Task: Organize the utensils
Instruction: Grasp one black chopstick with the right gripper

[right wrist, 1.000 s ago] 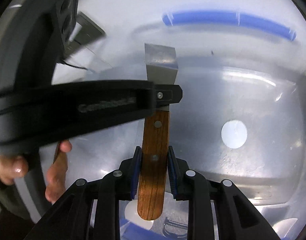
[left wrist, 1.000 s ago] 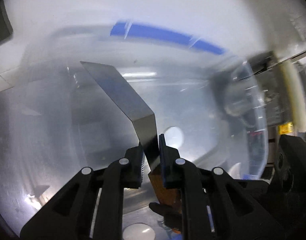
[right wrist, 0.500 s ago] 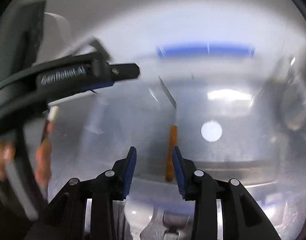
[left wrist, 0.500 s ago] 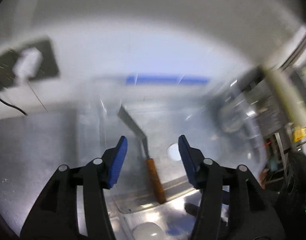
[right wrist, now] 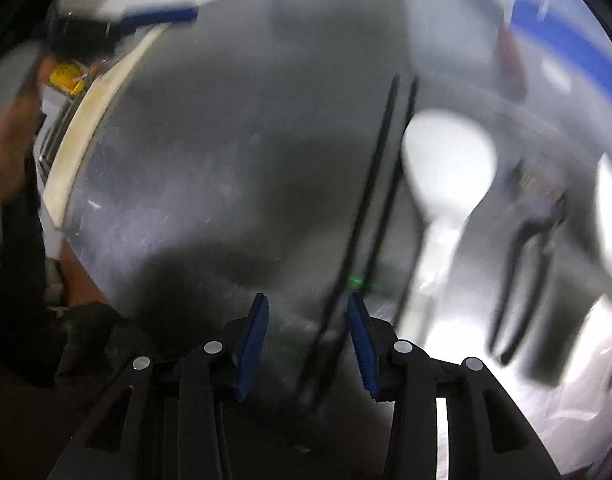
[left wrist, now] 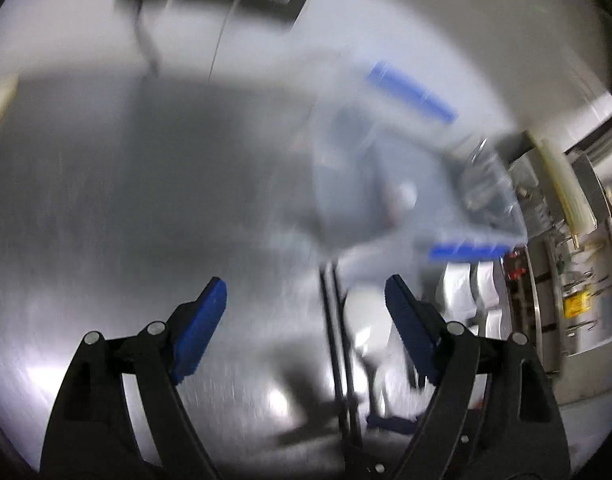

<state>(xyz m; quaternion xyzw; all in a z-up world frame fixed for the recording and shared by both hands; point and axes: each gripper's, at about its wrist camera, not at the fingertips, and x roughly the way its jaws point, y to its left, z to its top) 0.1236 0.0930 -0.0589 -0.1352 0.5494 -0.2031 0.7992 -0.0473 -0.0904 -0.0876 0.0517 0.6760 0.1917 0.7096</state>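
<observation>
Both views are blurred by motion. My left gripper (left wrist: 306,328) is open and empty above the steel table. A pair of black chopsticks (left wrist: 337,344) and a white spoon (left wrist: 365,320) lie ahead between its fingers. The clear plastic bin with blue handles (left wrist: 409,184) stands beyond, with the wooden-handled spatula (left wrist: 393,204) faintly visible inside. My right gripper (right wrist: 307,340) is open and empty, low over the table. The black chopsticks (right wrist: 373,200) run up from between its fingers. The white spoon (right wrist: 445,168) lies just right of them.
A black-handled utensil (right wrist: 521,264) lies right of the spoon. The bin's blue handle (right wrist: 577,48) shows at the upper right. The table's pale edge (right wrist: 94,112) and the other gripper (right wrist: 118,24) are at the upper left. Shelving (left wrist: 561,272) stands at the right.
Both grippers let go of the spatula, which stays in the bin. Both pulled back from the bin and swung down over the chopsticks and spoon on the table.
</observation>
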